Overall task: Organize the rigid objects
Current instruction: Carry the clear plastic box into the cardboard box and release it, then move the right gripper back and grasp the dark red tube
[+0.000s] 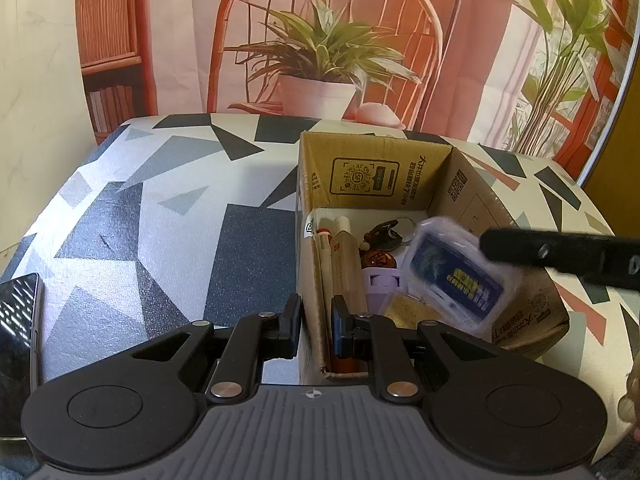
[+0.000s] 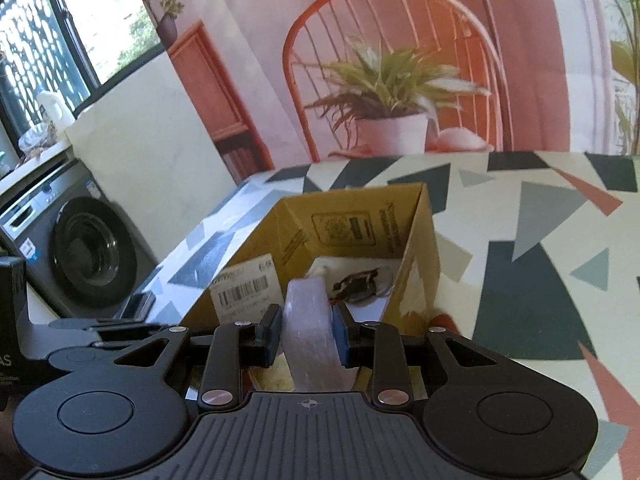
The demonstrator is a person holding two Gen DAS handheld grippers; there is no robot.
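Observation:
An open cardboard box (image 1: 376, 176) stands on the patterned table (image 1: 160, 208). My left gripper (image 1: 316, 324) is shut on the box's near left wall, one pad inside and one outside. My right gripper (image 2: 306, 336) hangs over the box (image 2: 352, 224) with a translucent lilac case (image 2: 310, 332) between its pads; a thin gap shows at the left pad. In the left wrist view the case (image 1: 456, 272), with a blue card inside, is tilted and blurred under one of the right gripper's fingers (image 1: 520, 250). In the box lie white tubes (image 1: 346, 256), keys on a ring (image 1: 384, 232) and a lilac part (image 1: 384, 284).
A dark phone (image 1: 18, 340) lies at the table's near left edge. A printed backdrop with a chair and a plant hangs behind the table. A washing machine (image 2: 88, 252) stands off the table's left side. Bare patterned table lies left and right of the box.

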